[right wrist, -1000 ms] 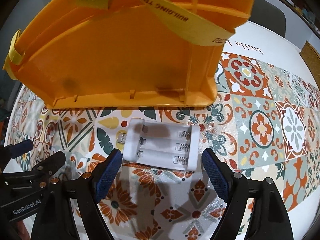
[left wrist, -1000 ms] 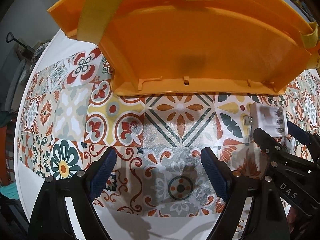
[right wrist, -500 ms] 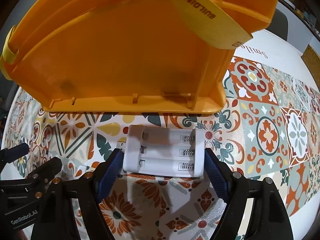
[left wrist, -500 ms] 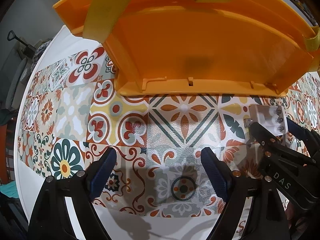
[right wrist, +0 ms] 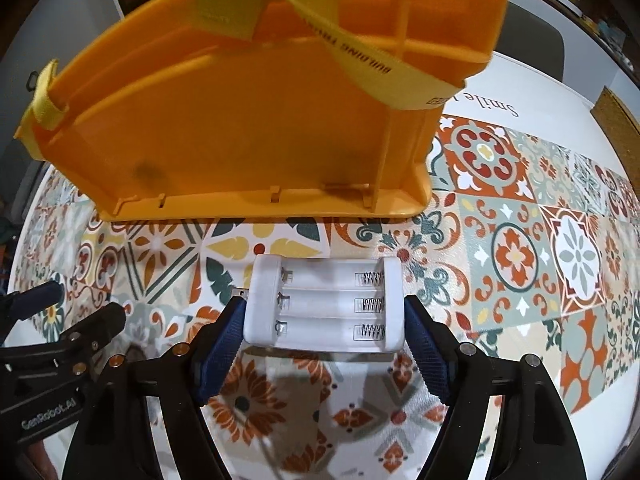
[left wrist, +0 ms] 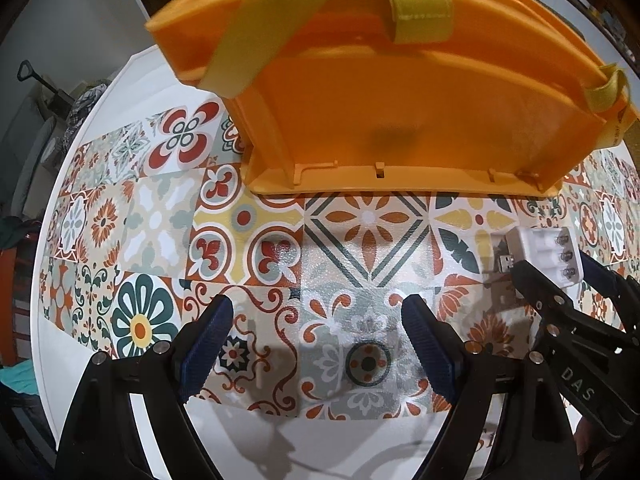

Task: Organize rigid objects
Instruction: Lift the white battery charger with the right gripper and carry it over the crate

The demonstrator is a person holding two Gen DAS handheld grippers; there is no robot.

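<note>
— Now the white charger (right wrist: 324, 304) is bracketed by the right gripper (right wrist: 324, 332). A second ago it was lying ahead of the pads, well clear of them; since then the blue pads have been brought down along its two short ends.

— Is it clamped?

— So it appears. The jaws have been narrowed over the last second and have now all but settled, and in the right wrist view both pads (right wrist: 426, 350) are seen pressed flat against the end walls. No gap can be made out on either side. Whether it has been raised off the mat (right wrist: 520, 260) cannot be told; its underside looks level with the pattern.

— And the left gripper (left wrist: 316, 344)?

— Nothing has been changed there. Its pads are kept wide apart over bare mat, with nothing between them, and it is held just beside the right one.

— Where is the charger in relation to the bin (right wrist: 256, 128)?

— It is found near the bin's front wall but apart from it, with a strip of mat between. All three battery slots are seen empty, springs to the right. The bin's compartments are only glimpsed at the top, under the yellow strap (right wrist: 360, 64).

— So what is meant for the task?

— The reach is judged finished and the grasp made. A lift over the front wall is presumably called for next, and the strap could be snagged on the way.
</note>
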